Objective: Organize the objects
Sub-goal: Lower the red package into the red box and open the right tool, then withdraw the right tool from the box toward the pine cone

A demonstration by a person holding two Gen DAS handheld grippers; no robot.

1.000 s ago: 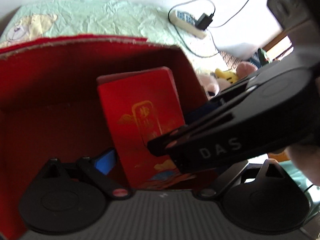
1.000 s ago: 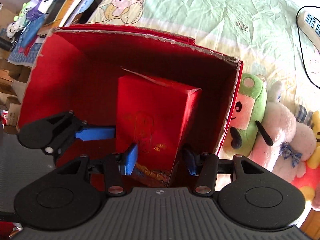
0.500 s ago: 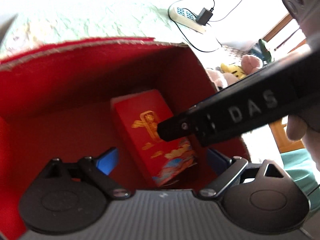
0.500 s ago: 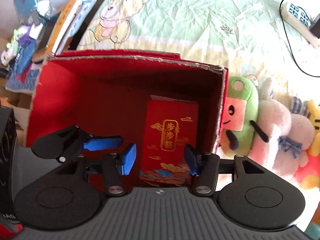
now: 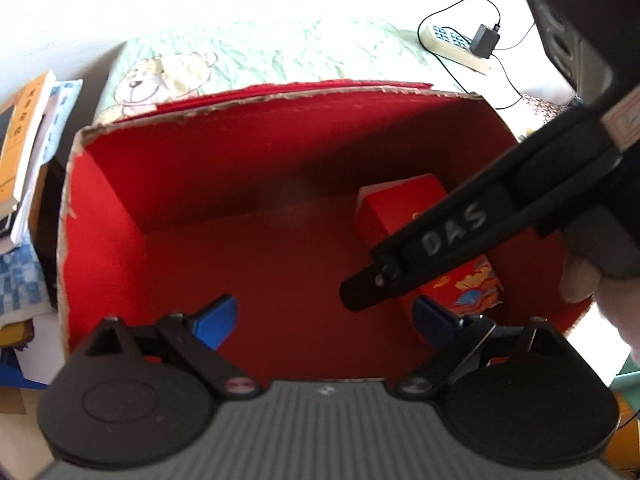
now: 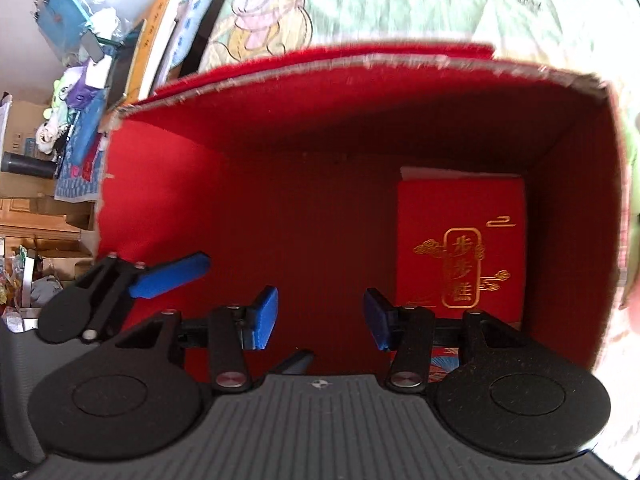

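Tools (image 5: 326, 318) (image 6: 320, 318) point steeply down into red box (image 6: 360, 120), nothing held.

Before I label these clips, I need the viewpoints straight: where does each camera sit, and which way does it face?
Left wrist: on the left gripper, looking steeply down into the red carton; its open blue fingers, the right gripper's arm and a hand show.
Right wrist: on the right gripper, also looking down into the carton; its blue fingers, closing on nothing, and the left gripper's finger show.
Shared: the carton, the small red box lying inside, the bear-print sheet.
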